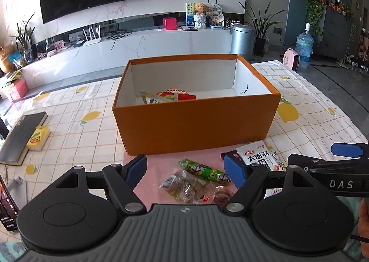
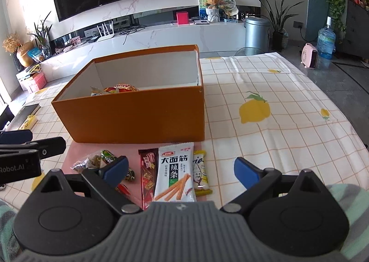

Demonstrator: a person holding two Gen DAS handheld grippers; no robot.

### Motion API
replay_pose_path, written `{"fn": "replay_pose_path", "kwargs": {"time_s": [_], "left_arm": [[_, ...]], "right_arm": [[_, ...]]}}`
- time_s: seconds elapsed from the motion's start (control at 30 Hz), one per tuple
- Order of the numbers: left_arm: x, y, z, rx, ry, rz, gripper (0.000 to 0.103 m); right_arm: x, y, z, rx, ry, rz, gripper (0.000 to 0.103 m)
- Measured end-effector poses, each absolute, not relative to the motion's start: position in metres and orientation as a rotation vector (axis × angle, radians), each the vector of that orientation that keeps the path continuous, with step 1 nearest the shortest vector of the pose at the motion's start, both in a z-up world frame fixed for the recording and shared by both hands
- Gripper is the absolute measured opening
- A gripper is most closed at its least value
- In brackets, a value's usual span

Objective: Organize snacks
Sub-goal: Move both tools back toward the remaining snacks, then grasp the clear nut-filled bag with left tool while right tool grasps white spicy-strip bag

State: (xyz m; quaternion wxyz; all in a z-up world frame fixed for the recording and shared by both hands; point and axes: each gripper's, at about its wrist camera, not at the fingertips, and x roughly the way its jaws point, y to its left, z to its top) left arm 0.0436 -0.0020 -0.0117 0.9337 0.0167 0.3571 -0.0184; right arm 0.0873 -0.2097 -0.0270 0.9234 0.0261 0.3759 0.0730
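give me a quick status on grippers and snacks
Left hand-held gripper open over green candy wrapper. Right hand-held gripper open over white spicy-strip packet. Orange cardboard box holds some snacks; nothing blocking.

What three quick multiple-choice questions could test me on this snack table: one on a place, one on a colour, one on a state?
1. Where does the white spicy-strip packet lie?
A. Inside the box
B. On the table in front of the box
C. On the TV shelf

2. What colour is the outside of the box?
A. Orange
B. Green
C. Black

3. How does the right claw stand?
A. Shut on a packet
B. Open, holding nothing
C. Shut and empty

Answers:
1. B, it lies flat on the pink mat before the box's near wall.
2. A, its walls are orange, white inside.
3. B, the blue fingers stand wide apart over the packets, pressing none.
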Motion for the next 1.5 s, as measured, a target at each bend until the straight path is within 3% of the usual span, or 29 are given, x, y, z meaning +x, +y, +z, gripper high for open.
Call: {"fn": "replay_pose_path", "kwargs": {"time_s": [0.33,0.8,1.2,1.3,1.5], "left_arm": [[0.036,0.001,-0.042,-0.020,0.797,-0.036,0.078],[0.044,0.004,-0.059,-0.068,0.831,-0.087,0.080],[0.059,0.015,-0.077,-0.135,0.855,-0.084,0.082],[0.062,0.024,-0.079,-0.194,0.846,-0.056,0.082],[0.075,0.032,-0.086,-0.295,0.850,-0.020,0.083]], "right_arm": [[0.079,-0.212,-0.052,0.003,0.763,0.088,0.096],[0.098,-0.192,-0.073,-0.031,0.841,0.184,0.096],[0.117,-0.185,-0.087,0.000,0.894,0.229,0.088],[0.121,-0.183,-0.090,-0.001,0.901,0.232,0.081],[0.133,-0.183,-0.096,0.040,0.919,0.230,0.081]]}}
